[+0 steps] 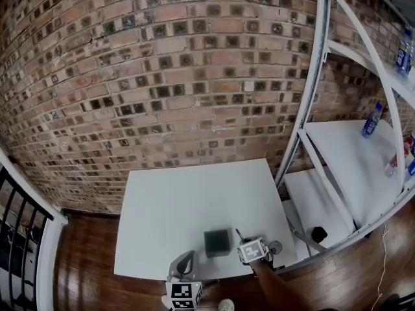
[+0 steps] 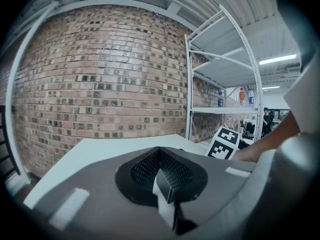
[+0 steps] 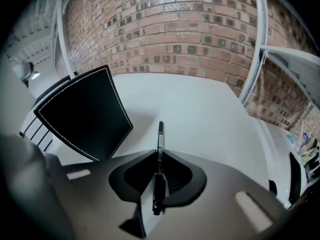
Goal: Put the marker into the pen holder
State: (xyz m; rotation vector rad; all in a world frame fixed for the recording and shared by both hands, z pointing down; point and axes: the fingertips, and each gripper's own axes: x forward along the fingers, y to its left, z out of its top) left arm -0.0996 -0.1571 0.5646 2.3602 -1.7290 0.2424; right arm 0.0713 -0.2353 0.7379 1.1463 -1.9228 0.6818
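Marker (image 3: 160,134) sits clamped in right tool (image 3: 158,153) beside pen holder (image 3: 82,114); left tool (image 2: 158,149) closed.

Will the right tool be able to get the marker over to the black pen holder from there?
Probably yes. The right tool is shut on the marker and sits just beside the pen holder, with nothing standing between them.

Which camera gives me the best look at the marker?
The right gripper view: the marker lies lengthwise, clamped in the right tool. The head view shows only a thin dark sliver by that tool. The left gripper view doesn't show it.
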